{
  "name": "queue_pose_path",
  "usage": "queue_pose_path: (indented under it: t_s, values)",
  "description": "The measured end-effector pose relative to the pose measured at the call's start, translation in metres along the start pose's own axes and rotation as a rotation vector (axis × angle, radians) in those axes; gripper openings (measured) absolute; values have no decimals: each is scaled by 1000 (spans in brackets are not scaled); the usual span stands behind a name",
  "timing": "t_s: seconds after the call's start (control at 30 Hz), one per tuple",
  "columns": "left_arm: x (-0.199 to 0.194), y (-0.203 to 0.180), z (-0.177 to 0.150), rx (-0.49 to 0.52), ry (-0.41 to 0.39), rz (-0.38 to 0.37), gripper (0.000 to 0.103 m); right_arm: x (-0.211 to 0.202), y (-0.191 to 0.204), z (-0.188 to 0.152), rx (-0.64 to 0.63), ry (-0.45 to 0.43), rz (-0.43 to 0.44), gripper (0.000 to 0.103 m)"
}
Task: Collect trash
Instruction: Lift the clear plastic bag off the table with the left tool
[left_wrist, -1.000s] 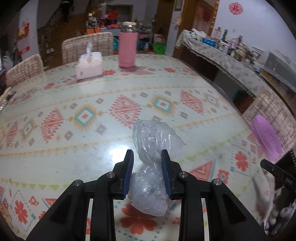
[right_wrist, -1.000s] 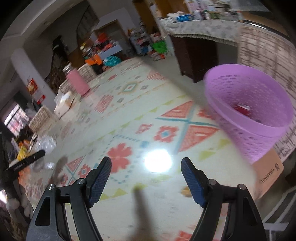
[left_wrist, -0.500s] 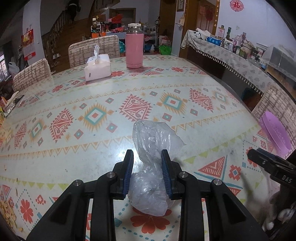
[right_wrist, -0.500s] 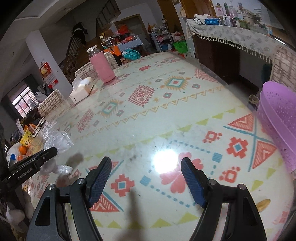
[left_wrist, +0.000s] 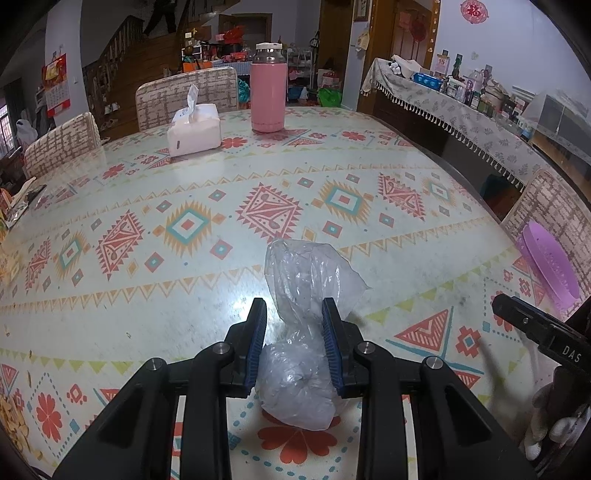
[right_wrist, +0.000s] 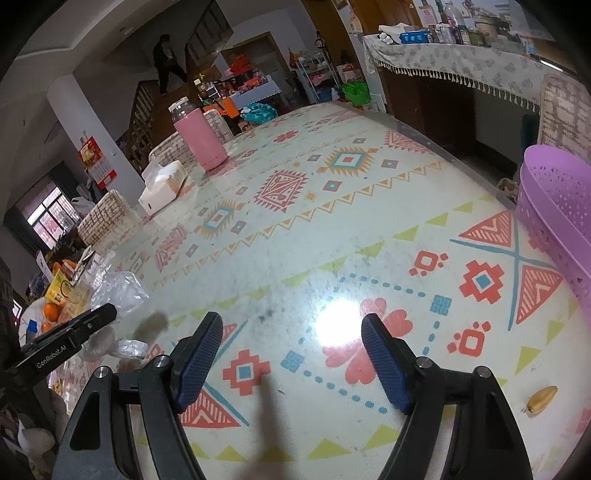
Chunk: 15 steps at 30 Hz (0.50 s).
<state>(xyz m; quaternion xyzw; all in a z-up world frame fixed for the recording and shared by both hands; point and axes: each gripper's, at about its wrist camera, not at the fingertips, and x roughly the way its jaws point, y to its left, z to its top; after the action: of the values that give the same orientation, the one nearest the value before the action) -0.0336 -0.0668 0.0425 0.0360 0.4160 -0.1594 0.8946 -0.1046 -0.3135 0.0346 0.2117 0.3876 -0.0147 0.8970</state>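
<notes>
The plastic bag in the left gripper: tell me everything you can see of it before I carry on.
The plastic bag is thin, clear, crinkled film, scrunched into a lump. The left gripper is shut on its narrowed middle, both blue pads pressing its sides. Below the pads it bulges into a rounded wad; above them a loose, open flap stands up and fans to the right. It looks empty. Whether its underside touches the patterned table cannot be told.

The left wrist view looks low and forward across the worktop (left_wrist: 332, 177) toward the pink flask (left_wrist: 269, 96) and tissue box (left_wrist: 194, 129), close above the surface. The right wrist view sits just above the worktop (right_wrist: 295, 229), facing the same flask (right_wrist: 199, 136) and tissue box (right_wrist: 162, 186) from farther right, beside the purple basket (right_wrist: 554, 199), which the left view catches at its right edge (left_wrist: 550, 262).
</notes>
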Motion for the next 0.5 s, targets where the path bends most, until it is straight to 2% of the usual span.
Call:
queue_pose_path:
  t_s: [0.33,0.5]
  values:
    - [2,-3,-1,3,-5,-12,29,0,-1,0,6,1,25,86]
    - [-1,-9,0,2,8,-36,29,-5,-1,-1,3,-25,39,86]
